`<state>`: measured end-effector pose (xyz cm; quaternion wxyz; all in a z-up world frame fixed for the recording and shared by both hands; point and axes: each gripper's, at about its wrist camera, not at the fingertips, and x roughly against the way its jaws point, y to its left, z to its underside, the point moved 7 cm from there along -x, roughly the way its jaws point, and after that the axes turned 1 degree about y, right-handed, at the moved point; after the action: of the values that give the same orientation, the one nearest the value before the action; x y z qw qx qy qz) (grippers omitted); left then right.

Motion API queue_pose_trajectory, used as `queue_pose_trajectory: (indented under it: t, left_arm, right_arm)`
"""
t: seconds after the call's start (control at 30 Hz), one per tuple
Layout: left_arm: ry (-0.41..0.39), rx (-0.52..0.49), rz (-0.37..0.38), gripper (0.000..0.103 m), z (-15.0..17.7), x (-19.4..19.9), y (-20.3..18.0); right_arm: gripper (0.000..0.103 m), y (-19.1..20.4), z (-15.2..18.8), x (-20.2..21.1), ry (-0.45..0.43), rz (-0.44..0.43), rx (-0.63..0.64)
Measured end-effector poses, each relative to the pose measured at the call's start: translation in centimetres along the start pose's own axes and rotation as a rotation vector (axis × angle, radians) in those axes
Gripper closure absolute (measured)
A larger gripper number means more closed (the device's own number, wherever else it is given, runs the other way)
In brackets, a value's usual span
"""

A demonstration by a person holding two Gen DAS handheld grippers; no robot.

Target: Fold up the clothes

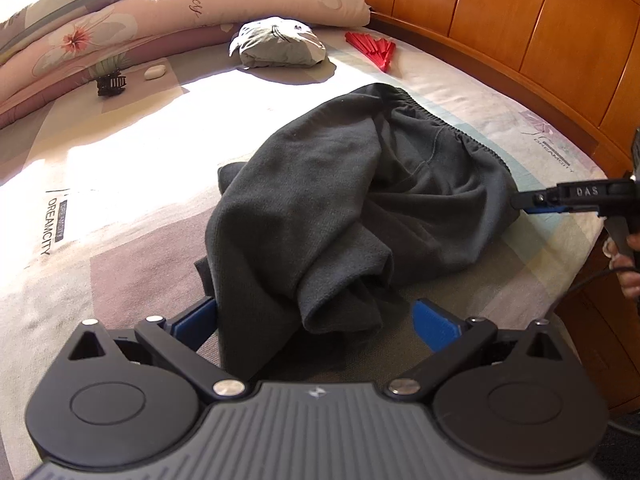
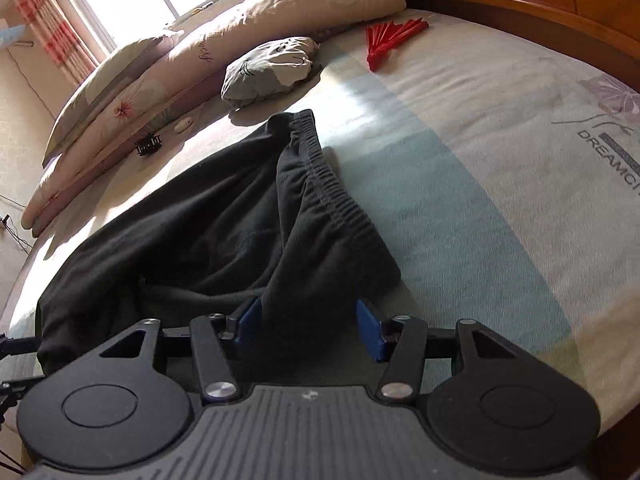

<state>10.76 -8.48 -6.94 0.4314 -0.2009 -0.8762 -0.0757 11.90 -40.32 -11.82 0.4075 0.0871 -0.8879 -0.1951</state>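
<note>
A pair of dark grey sweatpants (image 1: 320, 184) lies crumpled on the bed. Its elastic waistband (image 1: 440, 120) faces the wooden headboard. My left gripper (image 1: 316, 320) is open wide over the near end, with a bunched fold of leg lying loose between its blue pads. In the right wrist view the pants (image 2: 224, 216) stretch away to the left, and the waistband (image 2: 332, 196) runs down towards my right gripper (image 2: 310, 324). That gripper is open, and the waistband corner sits between its pads without being pinched. From the left wrist view, the right gripper (image 1: 528, 202) is at the pants' right edge.
The printed bedsheet (image 1: 100, 200) holds a small grey cushion (image 1: 276, 46), a red folding fan (image 1: 374, 50), a black hair clip (image 1: 111, 84) and a small white object (image 1: 155, 72). Floral pillows (image 1: 160, 12) line the far side. The headboard (image 1: 520, 20) curves along the right. A hand (image 1: 628, 264) grips the right tool.
</note>
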Motion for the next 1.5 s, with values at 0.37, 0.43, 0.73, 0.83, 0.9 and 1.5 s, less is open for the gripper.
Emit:
queue_pose_trajectory:
  t: [0.37, 0.43, 0.73, 0.83, 0.9, 1.5]
  left_arm:
    - [0.008, 0.036, -0.133, 0.001, 1.8, 0.6, 3.8]
    - [0.025, 0.026, -0.151, 0.001, 2.3, -0.2, 4.4]
    - [-0.013, 0.039, -0.251, 0.001, 1.1, -3.0, 8.0]
    - [-0.017, 0.052, -0.216, 0.001, 0.5, -3.1, 8.7]
    - [-0.006, 0.034, -0.168, 0.001, 0.6, -3.5, 8.1]
    - [-0.079, -0.008, -0.468, 0.000, -6.7, -5.3, 17.8]
  right_arm:
    - [0.018, 8.0, 3.9, 0.4, -0.005, -0.122, 0.084]
    - [0.013, 9.0, 3.9, 0.4, -0.006, -0.130, 0.114]
    - [0.010, 10.3, 4.3, 0.3, 0.005, -0.116, 0.141]
    - [0.010, 9.8, 4.2, 0.4, 0.000, -0.102, 0.124]
    - [0.010, 9.6, 4.1, 0.2, -0.001, -0.093, 0.113]
    - [0.010, 11.3, 3.2, -1.6, 0.010, -0.053, 0.185]
